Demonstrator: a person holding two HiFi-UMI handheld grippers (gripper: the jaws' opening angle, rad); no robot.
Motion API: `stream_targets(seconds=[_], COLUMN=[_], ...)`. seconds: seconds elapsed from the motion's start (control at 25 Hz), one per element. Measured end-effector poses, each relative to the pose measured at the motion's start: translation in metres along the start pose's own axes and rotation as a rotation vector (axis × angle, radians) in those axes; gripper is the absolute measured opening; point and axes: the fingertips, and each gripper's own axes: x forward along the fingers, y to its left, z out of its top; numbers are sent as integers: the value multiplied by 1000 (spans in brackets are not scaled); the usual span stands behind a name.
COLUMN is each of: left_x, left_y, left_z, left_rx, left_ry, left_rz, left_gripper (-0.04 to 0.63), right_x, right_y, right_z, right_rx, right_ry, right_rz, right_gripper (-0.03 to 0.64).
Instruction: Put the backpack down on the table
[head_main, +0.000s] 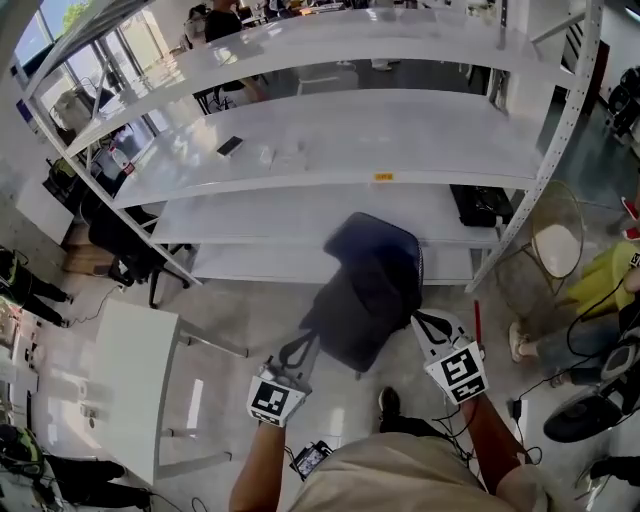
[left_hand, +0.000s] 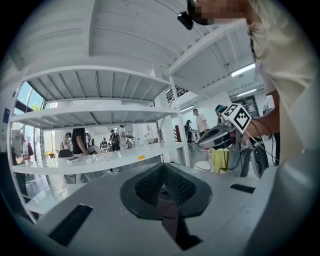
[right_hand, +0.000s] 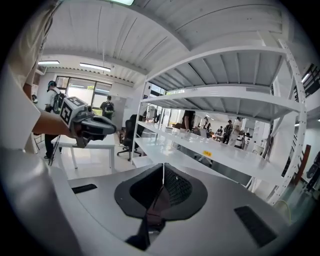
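Observation:
A dark backpack (head_main: 368, 288) hangs in the air in front of the white shelf rack, slung between my two grippers. In the head view my left gripper (head_main: 299, 352) is shut on the backpack's strap at its lower left. My right gripper (head_main: 421, 323) is shut on another strap at the backpack's right. The left gripper view shows its jaws (left_hand: 162, 182) closed with a dark strap (left_hand: 173, 222) pinched between them, and the right gripper (left_hand: 220, 135) off to the right. In the right gripper view the jaws (right_hand: 162, 184) are likewise closed on a dark strap (right_hand: 150, 220).
A white table (head_main: 130, 385) stands low at the left. The tall white shelf rack (head_main: 330, 140) fills the space ahead, with a black box (head_main: 480, 205) on a lower shelf. A round-seated chair (head_main: 555, 245) and a seated person in yellow (head_main: 600, 285) are at the right.

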Motion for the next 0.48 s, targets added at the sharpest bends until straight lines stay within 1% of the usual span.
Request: stream_targets(seconds=[0.24, 0.48], left_x=[66, 119], left_y=[22, 37], left_z=[-12, -33], left_rx=[-1, -11], left_ry=[45, 92], left_rz=[-6, -8], left_gripper=[12, 12], right_x=[43, 77], right_y=[-40, -71], right_z=[-18, -50], right_rx=[27, 43], right_ry=[15, 45], right_rz=[33, 55], right_gripper=[26, 27])
